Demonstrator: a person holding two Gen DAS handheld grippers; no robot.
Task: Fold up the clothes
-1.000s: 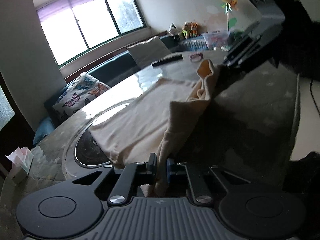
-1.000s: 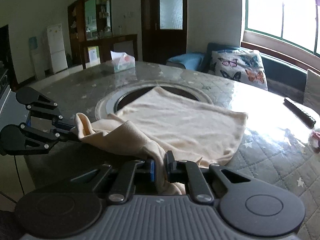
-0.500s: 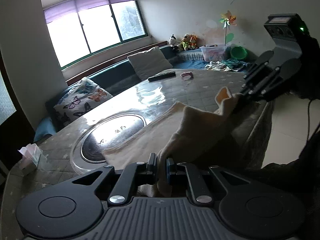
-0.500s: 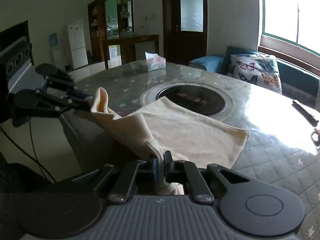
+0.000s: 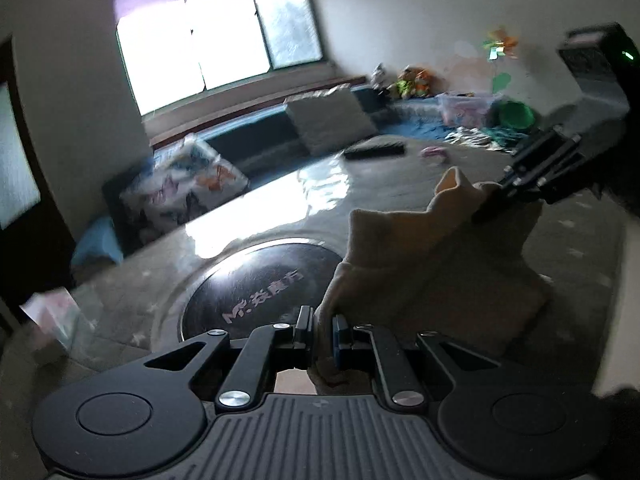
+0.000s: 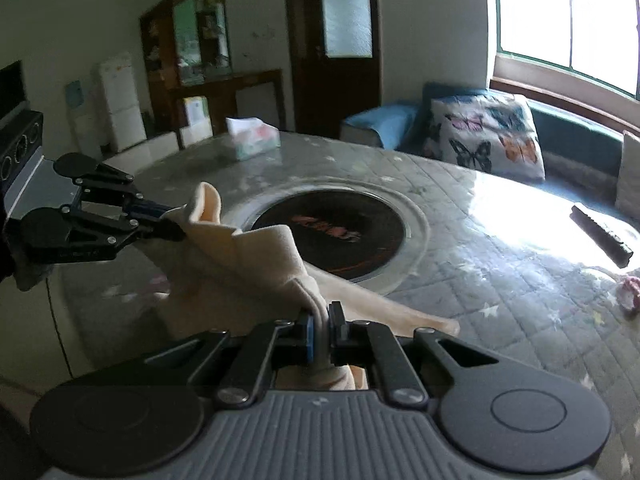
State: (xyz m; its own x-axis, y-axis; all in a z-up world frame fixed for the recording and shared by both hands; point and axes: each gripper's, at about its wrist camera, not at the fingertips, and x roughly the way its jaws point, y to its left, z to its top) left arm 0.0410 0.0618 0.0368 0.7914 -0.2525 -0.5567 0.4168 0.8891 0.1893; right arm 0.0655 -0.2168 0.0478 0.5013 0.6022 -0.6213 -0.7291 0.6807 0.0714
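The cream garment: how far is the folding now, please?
Early stage. Done: left gripper and right gripper each clamp an edge of the cream garment. In hand: it hangs bunched between them, its lower part on the table. Left: no neat fold shows.

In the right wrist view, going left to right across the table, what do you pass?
Left tool gripping the cream garment → tissue box → dark round inset → black remote → small pink item at the right edge.
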